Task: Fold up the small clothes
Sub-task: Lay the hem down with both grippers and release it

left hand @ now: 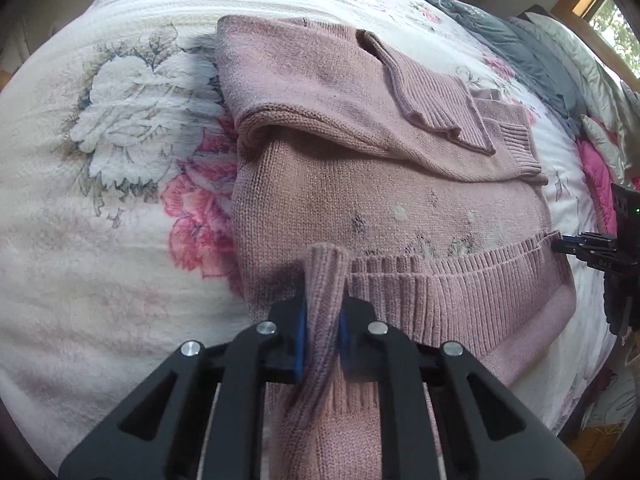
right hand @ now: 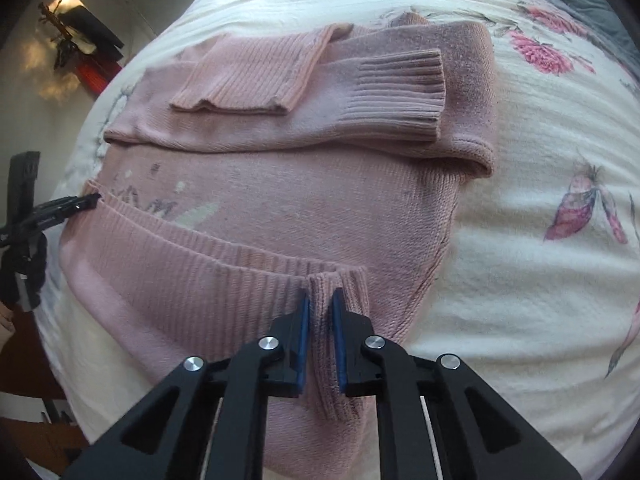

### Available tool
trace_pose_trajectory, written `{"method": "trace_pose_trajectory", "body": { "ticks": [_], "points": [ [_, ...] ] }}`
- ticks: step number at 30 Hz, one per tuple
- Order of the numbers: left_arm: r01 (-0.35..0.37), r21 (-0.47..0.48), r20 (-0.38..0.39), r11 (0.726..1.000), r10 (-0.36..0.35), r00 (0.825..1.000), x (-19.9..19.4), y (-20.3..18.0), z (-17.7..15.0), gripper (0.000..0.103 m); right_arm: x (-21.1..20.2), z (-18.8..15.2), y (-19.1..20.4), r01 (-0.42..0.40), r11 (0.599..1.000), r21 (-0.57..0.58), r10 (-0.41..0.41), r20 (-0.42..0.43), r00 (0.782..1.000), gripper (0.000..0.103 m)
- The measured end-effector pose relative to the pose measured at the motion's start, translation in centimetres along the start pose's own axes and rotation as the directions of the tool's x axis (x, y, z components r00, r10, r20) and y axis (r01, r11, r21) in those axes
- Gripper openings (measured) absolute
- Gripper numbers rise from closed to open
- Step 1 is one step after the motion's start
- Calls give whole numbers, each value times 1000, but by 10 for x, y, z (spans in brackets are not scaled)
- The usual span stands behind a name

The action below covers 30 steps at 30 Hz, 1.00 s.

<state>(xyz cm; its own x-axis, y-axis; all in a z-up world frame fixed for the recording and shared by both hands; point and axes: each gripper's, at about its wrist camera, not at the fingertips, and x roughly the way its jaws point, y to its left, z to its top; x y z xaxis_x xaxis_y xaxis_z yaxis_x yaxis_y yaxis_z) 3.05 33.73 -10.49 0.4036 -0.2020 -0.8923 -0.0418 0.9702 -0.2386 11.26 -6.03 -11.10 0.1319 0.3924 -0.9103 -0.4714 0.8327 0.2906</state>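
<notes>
At the bottom centre of the left wrist view, the left gripper [left hand: 323, 320] has its blue-padded fingers pinching a bunched ridge of the ribbed hem [left hand: 440, 280] of a pink knitted sweater [left hand: 360, 200]. At the bottom centre of the right wrist view, the right gripper [right hand: 320, 322] likewise has its fingers clamped on a fold of the same hem [right hand: 200, 264], near the hem's right end in that frame. Each gripper shows in the other's view: the right one at the right edge of the left view, the left one at the left edge of the right view, tips touching the hem's far corner.

The hem is turned up onto the sweater's body, its ribbed edge running across the middle of both frames. Beyond it, the upper part lies flat with both sleeves [right hand: 360, 96] folded across the chest, cuffs overlapping near the centre.

The sweater rests on a floral bedspread [left hand: 100, 160], which lies bare and wide at the left of the left view and at the right of the right view. Farthest, at the upper right of the left view, grey bedding [left hand: 520, 48] is heaped along the bed's edge.
</notes>
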Motion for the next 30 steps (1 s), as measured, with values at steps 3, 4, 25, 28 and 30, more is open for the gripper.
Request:
{"method": "trace_pose_trajectory", "body": {
  "ticks": [3, 4, 25, 28, 30],
  "points": [
    [29, -1, 49, 1000, -29, 998, -17, -4, 0, 9, -14, -4, 6, -19, 1000, -25, 19, 25, 999, 8],
    [40, 1, 69, 999, -40, 997, -25, -5, 0, 9, -22, -4, 6, -33, 999, -20, 34, 46, 998, 8],
    [82, -1, 330, 997, -77, 941, -62, -8, 167, 9, -118, 133, -38, -73, 991, 108, 28, 370, 929, 7],
    [52, 10, 318, 999, -52, 947, -42, -8, 194, 9, -107, 158, -51, -58, 988, 145, 2, 362, 932, 7],
    [45, 4, 311, 999, -44, 949, -29, -5, 208, 9, -99, 171, -59, -56, 985, 164, -7, 359, 933, 7]
  ]
}}
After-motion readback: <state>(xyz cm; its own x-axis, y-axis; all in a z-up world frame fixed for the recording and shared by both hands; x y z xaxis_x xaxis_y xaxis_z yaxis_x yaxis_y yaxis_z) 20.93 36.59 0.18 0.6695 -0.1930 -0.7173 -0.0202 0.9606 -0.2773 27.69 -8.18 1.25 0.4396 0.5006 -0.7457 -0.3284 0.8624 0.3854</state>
